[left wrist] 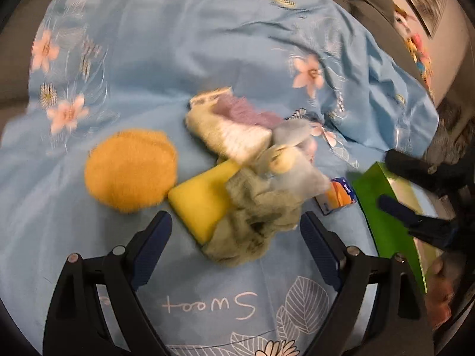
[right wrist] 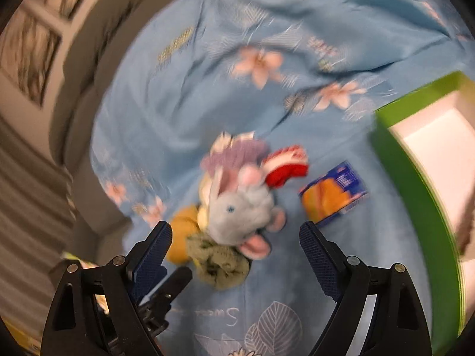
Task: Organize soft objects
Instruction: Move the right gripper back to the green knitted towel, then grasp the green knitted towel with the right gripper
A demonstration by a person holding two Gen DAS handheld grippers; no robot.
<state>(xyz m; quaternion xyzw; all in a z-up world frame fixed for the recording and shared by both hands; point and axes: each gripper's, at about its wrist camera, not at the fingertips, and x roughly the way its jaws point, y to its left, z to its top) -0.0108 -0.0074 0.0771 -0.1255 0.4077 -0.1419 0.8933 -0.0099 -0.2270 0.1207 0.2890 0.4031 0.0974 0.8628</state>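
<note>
A pile of soft things lies on the blue flowered sheet. In the left wrist view it holds a round orange plush pad, a yellow sponge, a grey-green cloth, a cream and purple knit piece and a grey plush toy. My left gripper is open just in front of the sponge and cloth. In the right wrist view the grey plush toy lies on the green cloth, beside a red and white sock. My right gripper is open above the pile.
A green box with a white inside stands at the right; it also shows in the left wrist view. A small blue and orange packet lies between the pile and the box. A grey sofa back and framed pictures are behind.
</note>
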